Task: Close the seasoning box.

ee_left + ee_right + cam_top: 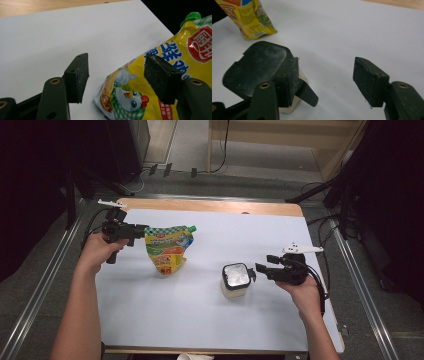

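A yellow and green spouted pouch (pixel 167 248) with a green cap (pixel 192 228) stands tilted on the white sheet at the left. My left gripper (pixel 141 231) is level at its left edge, open. In the left gripper view the pouch (pixel 180 47) lies behind the right pad, with its lower corner in the gap and the left pad clear of it. A pale jar with a black flip lid (pixel 236 276) stands right of centre. My right gripper (pixel 262 263) sits just to its right, open with nothing between the pads. In the right gripper view (pixel 327 72) the jar's lid (pixel 254 67) is outside the left jaw and the pouch (pixel 249 17) is far left.
The white sheet (pixel 200 320) covers a wooden table whose bare edge (pixel 210 206) shows at the back. Metal rails (pixel 45 285) run along both sides. Cables and dark stands lie on the floor beyond. A small white object (pixel 192 356) pokes in at the front edge.
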